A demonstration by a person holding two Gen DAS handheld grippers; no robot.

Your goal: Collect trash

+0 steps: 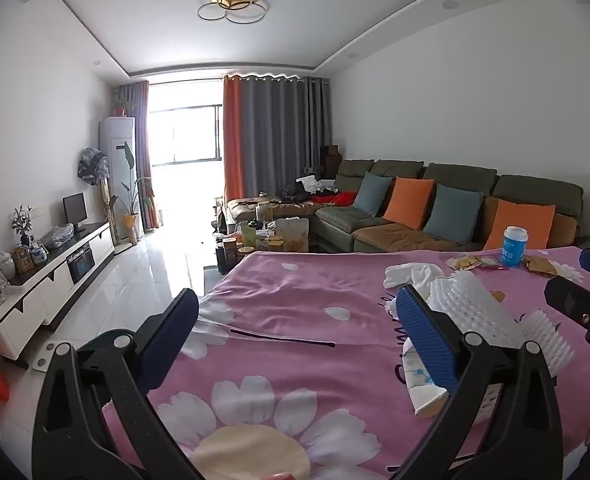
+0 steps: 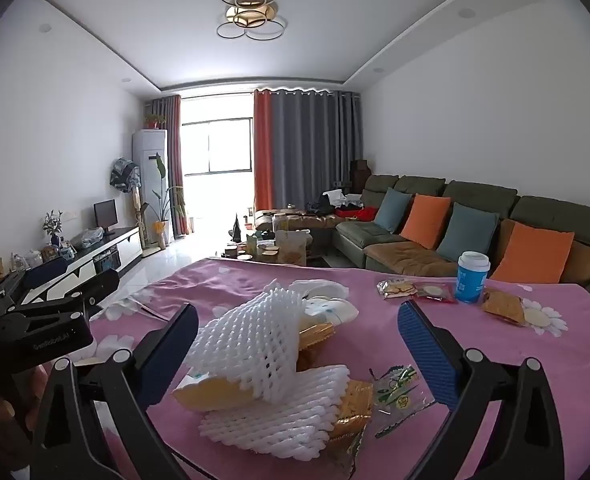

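- Pink floral tablecloth (image 2: 515, 360) covers the table under both grippers and fills the near half of each view.
- Green sectional sofa (image 2: 475, 216) stands far right against the wall, carrying orange and teal cushions (image 2: 427, 220).
- White TV cabinet (image 1: 55, 280) runs along the left wall, with a small monitor (image 1: 75, 208) and ornaments on top.
- Left gripper (image 1: 295, 336) hovers over bare cloth near the left table edge; jaws are spread wide and hold nothing.
- Right gripper (image 2: 299, 352) is set wide, holding nothing; its fingers (image 2: 427, 352) flank the trash pile without touching it, as far as the view shows.
- White foam fruit nets (image 2: 255, 344) form the main trash pile at table centre, one sleeve draped over another, directly between the right gripper's fingers.
- Gold snack wrappers (image 2: 351, 408) lie under and just beside the nets, on the near right side.
- Crumpled white tissues (image 2: 327, 300) lie just beyond the nets.
- Clear printed wrapper (image 2: 399, 396) lies flat just right of the pile, near the right finger.
- Blue paper cup (image 2: 471, 278) with a white lid stands upright at the far right table edge.
- Small snack packets (image 2: 415, 290) lie just left of the cup; another gold wrapper (image 2: 503, 306) lies just right of it.
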